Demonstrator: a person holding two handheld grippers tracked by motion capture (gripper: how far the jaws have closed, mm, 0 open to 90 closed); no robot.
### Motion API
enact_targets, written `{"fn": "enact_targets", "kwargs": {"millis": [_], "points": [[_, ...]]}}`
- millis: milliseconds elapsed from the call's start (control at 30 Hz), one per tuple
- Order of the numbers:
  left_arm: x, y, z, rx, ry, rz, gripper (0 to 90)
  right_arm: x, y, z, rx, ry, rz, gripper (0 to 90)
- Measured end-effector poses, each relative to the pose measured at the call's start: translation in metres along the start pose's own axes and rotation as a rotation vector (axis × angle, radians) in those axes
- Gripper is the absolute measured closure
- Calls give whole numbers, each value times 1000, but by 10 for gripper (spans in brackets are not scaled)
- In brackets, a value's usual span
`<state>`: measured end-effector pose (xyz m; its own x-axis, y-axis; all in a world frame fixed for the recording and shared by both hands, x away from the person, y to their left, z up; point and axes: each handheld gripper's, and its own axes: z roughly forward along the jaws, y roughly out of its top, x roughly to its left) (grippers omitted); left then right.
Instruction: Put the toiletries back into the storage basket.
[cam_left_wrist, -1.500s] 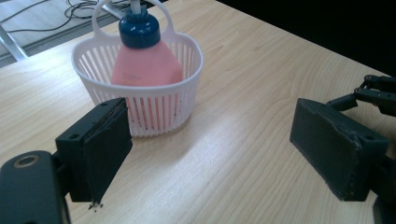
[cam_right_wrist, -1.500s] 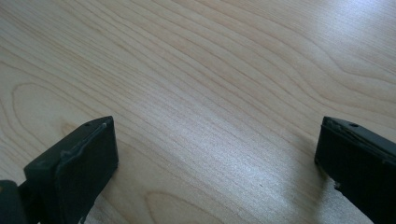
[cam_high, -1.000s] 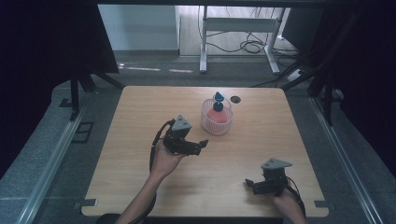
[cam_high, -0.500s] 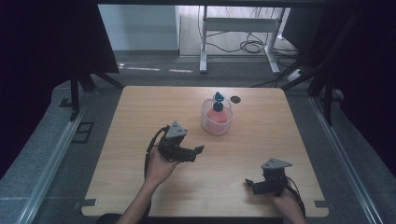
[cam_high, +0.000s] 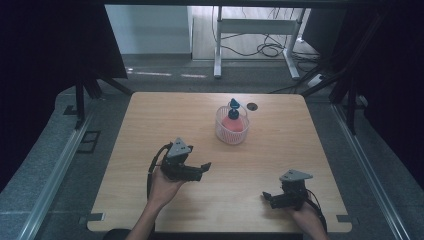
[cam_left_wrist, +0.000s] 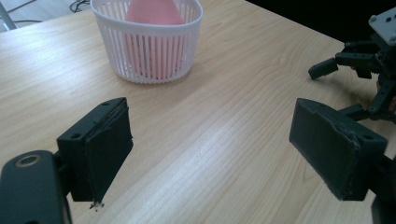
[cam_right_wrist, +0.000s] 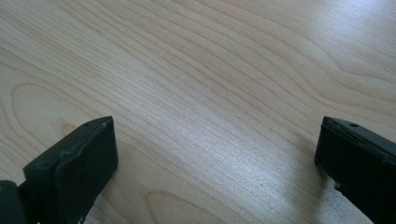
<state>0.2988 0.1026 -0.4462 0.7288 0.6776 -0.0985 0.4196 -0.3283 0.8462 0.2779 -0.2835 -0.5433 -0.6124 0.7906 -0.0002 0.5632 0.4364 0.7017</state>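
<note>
Since the earlier pictures the left gripper (cam_high: 200, 169) has drawn back from the basket (cam_high: 232, 131) toward the person's side of the bench (cam_high: 150, 120); the right gripper (cam_high: 270, 198) has stayed where it was, low at the near right corner.

On the left, the left hand (cam_high: 162, 184) holds its gripper above the wood, pointing to the right. In the left gripper view the jaws stand wide apart and released, with nothing between them, and the basket is ahead of them, well apart.

In the middle of the far half of the bench stands the white basket. Inside it is a pink thing (cam_high: 232, 123) with a blue top (cam_high: 233, 104) that rises above the rim — what it is exactly I cannot tell. Just beyond the basket there is a small dark hole (cam_high: 252, 106) in the bench.

On the right, the right gripper rests near the bench edge; its own view shows bare wood between jaws that are also spread and empty.

The retreat with empty jaws suggests, in my judgement, that the placing into the basket is finished — the hands seem to go back to rest.
</note>
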Motion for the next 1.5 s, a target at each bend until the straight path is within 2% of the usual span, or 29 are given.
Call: {"fn": "enact_targets", "kwargs": {"millis": [567,733,867,1167,1500], "points": [[-4,-27,-10,1,-8,-30,130,0,0,0,1,-2,1,0],[-5,-37,-11,8,1,-32,130,0,0,0,0,-3,1,0],[-5,-44,-12,15,8,-32,130,0,0,0,1,-3,1,0],[-4,-60,-13,23,7,-61,131,1,0,0,0,-3,1,0],[-7,-72,-9,46,6,-66,130,1,0,0,2,-4,5,0]]}}
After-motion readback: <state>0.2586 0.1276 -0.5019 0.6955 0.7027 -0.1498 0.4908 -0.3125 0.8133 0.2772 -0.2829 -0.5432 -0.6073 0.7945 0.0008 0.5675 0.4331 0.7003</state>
